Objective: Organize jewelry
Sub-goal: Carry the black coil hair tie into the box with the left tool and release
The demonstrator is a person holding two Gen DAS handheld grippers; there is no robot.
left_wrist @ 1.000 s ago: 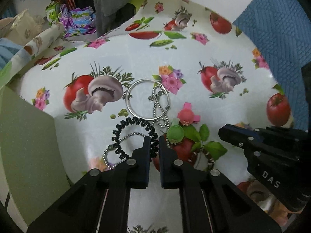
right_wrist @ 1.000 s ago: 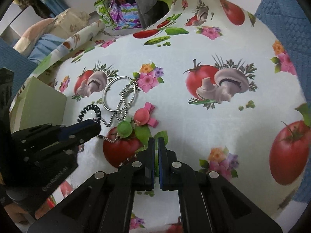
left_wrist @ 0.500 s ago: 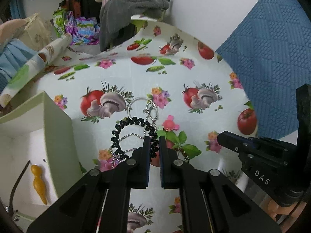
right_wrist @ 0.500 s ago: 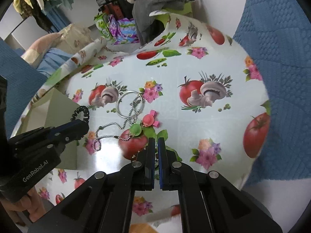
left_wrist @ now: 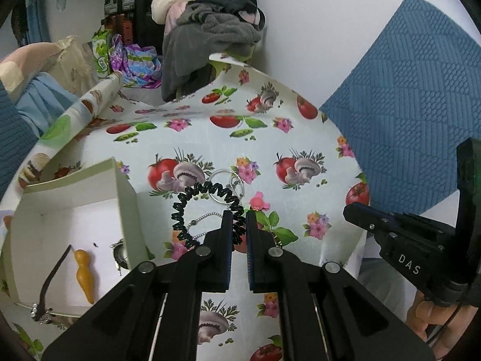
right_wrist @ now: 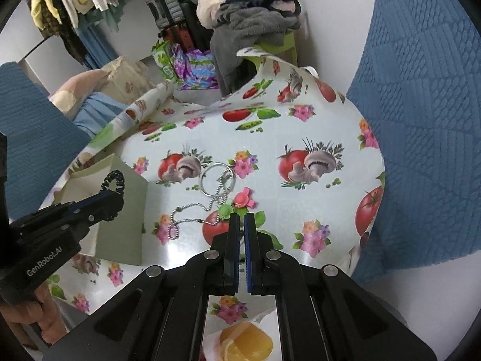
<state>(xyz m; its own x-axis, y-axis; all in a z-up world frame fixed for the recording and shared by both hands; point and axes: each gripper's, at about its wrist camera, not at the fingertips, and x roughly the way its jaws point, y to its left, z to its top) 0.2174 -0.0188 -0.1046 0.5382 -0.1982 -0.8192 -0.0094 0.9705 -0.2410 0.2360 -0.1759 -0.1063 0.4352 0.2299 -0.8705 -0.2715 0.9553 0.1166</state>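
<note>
Black coil hair tie: your left gripper (left_wrist: 239, 225) pinches the black springy plastic hair tie (left_wrist: 192, 207) between its tips. The loop hangs off the tips to the left side, up off the table. From the other camera you see the black coil (right_wrist: 114, 182) poking up from the gripper tips, in front of the box.

Left gripper: its two fingers are nearly pressed together, with only the coil between them. It points down at a slant. Your hand (right_wrist: 39, 313) holds its handle low at the left edge of the right camera's view.

Right gripper: your right gripper (right_wrist: 242, 225) is squeezed closed with nothing in it. It also tilts down and hangs above the table. Your fingers (left_wrist: 433, 322) show under its handle.

Silver ring: a thin round silver metal ring (right_wrist: 215, 180) lies flat on the table, past the coil.

Bead chain: a silver ball chain (right_wrist: 186, 218) lies partly over the ring and trails off to the left on the cloth.

Small clips: a pink clip (right_wrist: 242, 198) and a round green one (right_wrist: 225, 209) lie side by side, just past the right gripper's tips.

Box: a pale green open cardboard box (left_wrist: 120, 207) sits to the left. Inside lie a yellow gourd-shaped charm (left_wrist: 84, 273) and a dark cord (left_wrist: 54, 273).

Table: a shiny cloth with tomatoes, mushrooms and flowers (right_wrist: 300, 126) covers it.
</note>
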